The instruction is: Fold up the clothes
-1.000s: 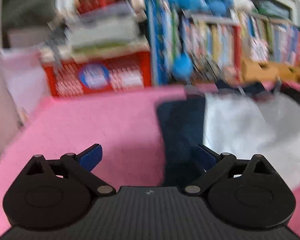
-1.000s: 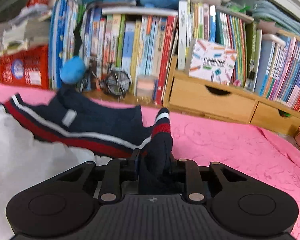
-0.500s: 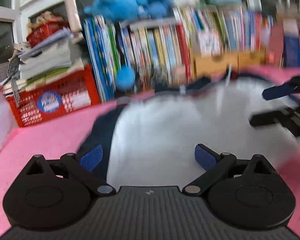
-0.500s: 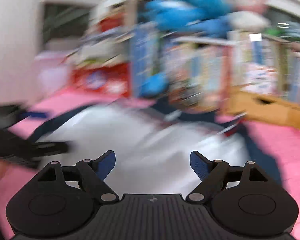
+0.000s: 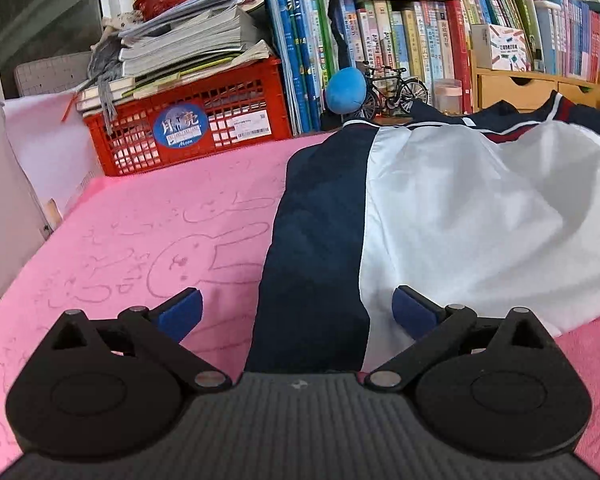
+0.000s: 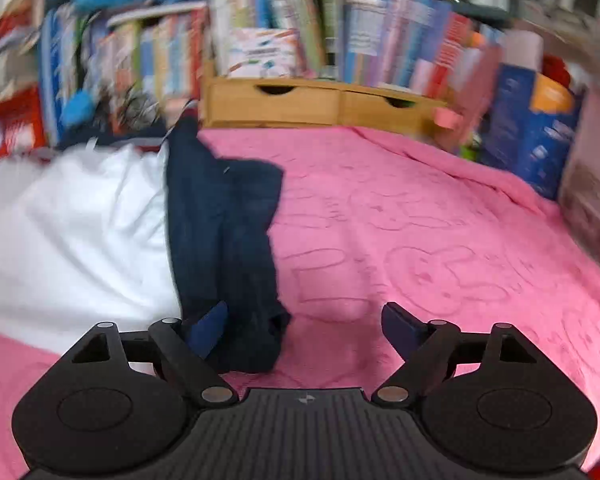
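Observation:
A white and navy jacket [image 5: 452,216] lies flat on the pink blanket [image 5: 148,240], with a red-striped collar at the far end. My left gripper [image 5: 296,310] is open and empty over the near hem, straddling the navy side panel [image 5: 316,248]. In the right wrist view the jacket [image 6: 72,224] lies at the left, with its navy sleeve [image 6: 228,232] folded along the right edge. My right gripper [image 6: 304,322] is open and empty, its left fingertip over the sleeve's near end.
A red crate [image 5: 188,120] with stacked papers stands at the back left. Bookshelves [image 5: 400,40], a model bicycle [image 5: 396,88] and wooden drawers [image 6: 320,100] line the back. Blue boxes [image 6: 540,128] stand at the right edge of the blanket [image 6: 440,240].
My right gripper let go of the navy sleeve cuff, opened, and swung round to the jacket's right side. My left gripper, open throughout, moved along the jacket's near hem.

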Action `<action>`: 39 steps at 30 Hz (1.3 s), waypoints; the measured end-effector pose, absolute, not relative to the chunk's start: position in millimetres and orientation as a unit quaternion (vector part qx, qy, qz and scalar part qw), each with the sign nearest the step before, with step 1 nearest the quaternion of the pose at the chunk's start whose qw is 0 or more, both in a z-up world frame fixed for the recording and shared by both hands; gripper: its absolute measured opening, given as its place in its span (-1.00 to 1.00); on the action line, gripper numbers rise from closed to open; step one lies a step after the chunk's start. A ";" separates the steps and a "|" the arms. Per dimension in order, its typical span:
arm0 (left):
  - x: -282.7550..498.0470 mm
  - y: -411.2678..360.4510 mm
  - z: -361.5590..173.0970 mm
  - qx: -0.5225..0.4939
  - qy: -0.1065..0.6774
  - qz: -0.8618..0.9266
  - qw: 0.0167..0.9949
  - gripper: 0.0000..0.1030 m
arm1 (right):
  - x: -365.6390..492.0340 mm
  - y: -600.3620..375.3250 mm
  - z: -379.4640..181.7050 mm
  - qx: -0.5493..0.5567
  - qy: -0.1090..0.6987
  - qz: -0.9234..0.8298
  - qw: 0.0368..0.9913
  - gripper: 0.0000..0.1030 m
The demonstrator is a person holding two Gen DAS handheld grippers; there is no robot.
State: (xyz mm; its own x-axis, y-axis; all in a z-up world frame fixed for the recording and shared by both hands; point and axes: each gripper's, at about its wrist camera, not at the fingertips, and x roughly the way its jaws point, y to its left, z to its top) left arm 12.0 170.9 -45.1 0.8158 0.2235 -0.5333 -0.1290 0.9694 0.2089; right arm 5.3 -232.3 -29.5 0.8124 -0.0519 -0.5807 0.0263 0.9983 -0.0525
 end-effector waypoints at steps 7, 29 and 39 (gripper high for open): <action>11.2 155.1 -46.6 0.134 0.276 0.110 0.946 1.00 | 10.7 -119.9 2.7 -0.038 0.243 0.161 0.956 0.61; 34.5 186.1 36.6 -0.085 0.195 0.000 0.977 1.00 | 148.1 -99.2 -10.9 -0.043 0.189 0.130 0.972 0.71; 166.7 124.8 -40.4 0.081 0.308 0.070 0.945 1.00 | 185.6 -76.8 -52.0 -0.050 0.271 0.167 0.947 0.85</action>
State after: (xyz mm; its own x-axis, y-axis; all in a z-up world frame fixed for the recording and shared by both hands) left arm 166.7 124.8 -40.4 0.8007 0.1831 -0.5705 -0.0827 0.9768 0.1973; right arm 185.6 -76.8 -52.0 0.7976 0.2891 -0.5295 -0.3437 0.9391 -0.0050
